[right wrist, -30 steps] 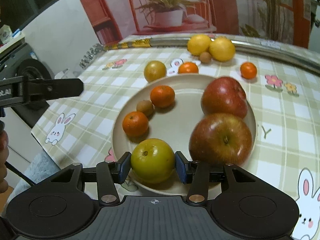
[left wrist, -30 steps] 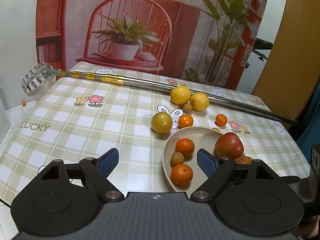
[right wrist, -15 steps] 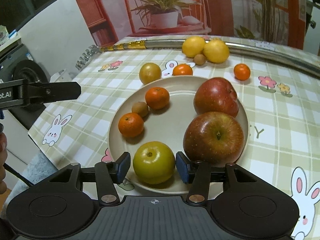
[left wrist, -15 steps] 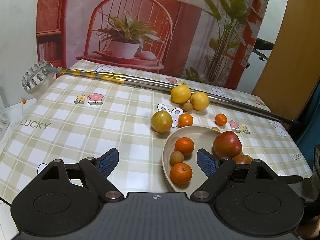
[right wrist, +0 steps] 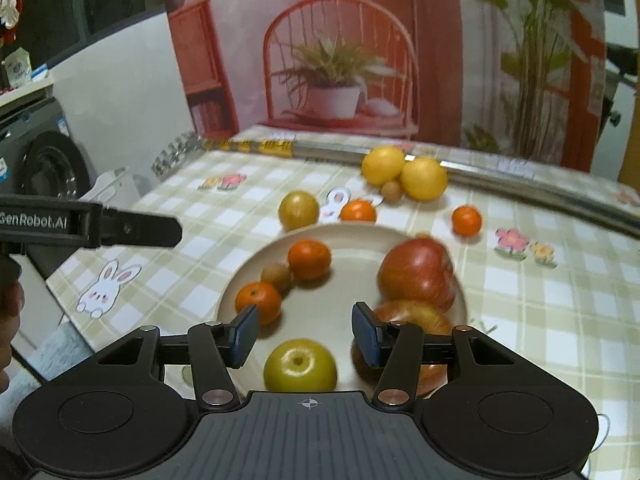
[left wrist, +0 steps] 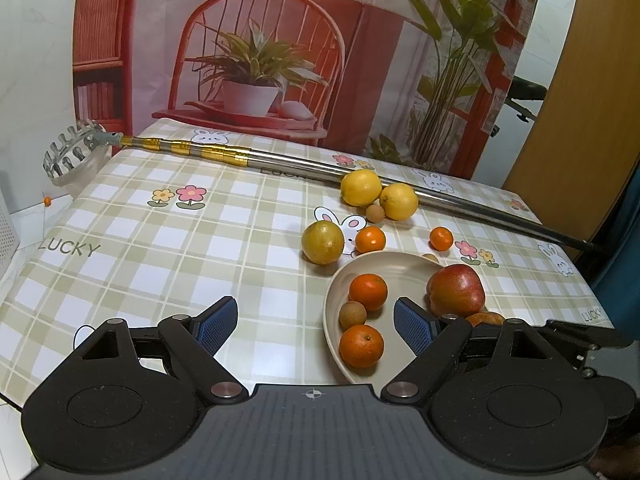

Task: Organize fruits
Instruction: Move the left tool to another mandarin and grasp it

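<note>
change: right gripper (right wrist: pixel 305 334) has let go of the green-yellow fruit (right wrist: pixel 300 365) and lifted back; jaws wider than 1 s ago
fruit: sits free on near rim of plate (right wrist: pixel 348 240), beside two apples (right wrist: pixel 416 274)
step: placement looks done; next likely a loose fruit on the cloth, e.g. yellow-green one (left wrist: pixel 322 242); needs a reach past the plate
right fingers: apart, empty, touching nothing
left gripper (left wrist: pixel 316 320): wide apart, empty, hovering over plate's left edge

Both tongs gape empty: the left tongs (left wrist: pixel 316 322) held level and wide, the right tongs (right wrist: pixel 306 334) parted, a hand (right wrist: pixel 8 320) gripping at far left.
</note>
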Action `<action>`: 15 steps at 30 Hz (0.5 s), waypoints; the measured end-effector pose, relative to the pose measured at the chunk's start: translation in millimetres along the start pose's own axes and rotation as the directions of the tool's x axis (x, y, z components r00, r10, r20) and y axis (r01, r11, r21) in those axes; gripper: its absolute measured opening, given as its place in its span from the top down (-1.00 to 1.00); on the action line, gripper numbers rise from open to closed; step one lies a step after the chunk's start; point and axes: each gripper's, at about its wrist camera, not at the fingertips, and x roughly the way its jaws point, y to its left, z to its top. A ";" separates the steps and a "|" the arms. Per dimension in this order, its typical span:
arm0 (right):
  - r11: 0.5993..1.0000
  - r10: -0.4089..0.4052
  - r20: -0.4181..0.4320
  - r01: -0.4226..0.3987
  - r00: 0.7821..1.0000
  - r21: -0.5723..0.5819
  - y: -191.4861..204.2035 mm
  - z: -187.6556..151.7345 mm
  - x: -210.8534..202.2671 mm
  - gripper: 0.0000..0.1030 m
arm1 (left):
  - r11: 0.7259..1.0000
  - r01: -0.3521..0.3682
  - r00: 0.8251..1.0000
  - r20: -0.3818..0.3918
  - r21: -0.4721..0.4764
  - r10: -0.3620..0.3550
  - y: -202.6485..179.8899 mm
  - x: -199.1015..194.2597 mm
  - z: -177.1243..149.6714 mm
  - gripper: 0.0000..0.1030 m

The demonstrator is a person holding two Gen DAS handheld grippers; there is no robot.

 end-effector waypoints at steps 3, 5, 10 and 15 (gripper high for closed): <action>1.000 -0.026 0.032 0.026 0.999 -0.001 -3.2 1.3 -4.0 0.07 | 1.000 -0.003 1.000 -0.004 -0.004 0.003 0.7 0.6 -0.4 -0.69; 0.999 -0.035 0.051 0.035 0.998 -0.003 -6.0 2.5 -6.7 0.06 | 1.000 -0.008 1.000 -0.009 -0.004 0.008 0.7 2.0 -0.5 -0.69; 0.997 -0.064 0.097 0.068 0.993 -0.036 -11.8 8.1 -12.4 0.04 | 0.999 -0.020 1.000 -0.023 0.026 0.020 -1.3 9.1 1.2 -0.69; 0.995 -0.090 0.119 0.094 0.989 -0.031 -26.9 17.2 -11.5 0.03 | 0.998 -0.014 1.000 -0.026 0.062 0.015 -4.3 20.3 13.3 -0.69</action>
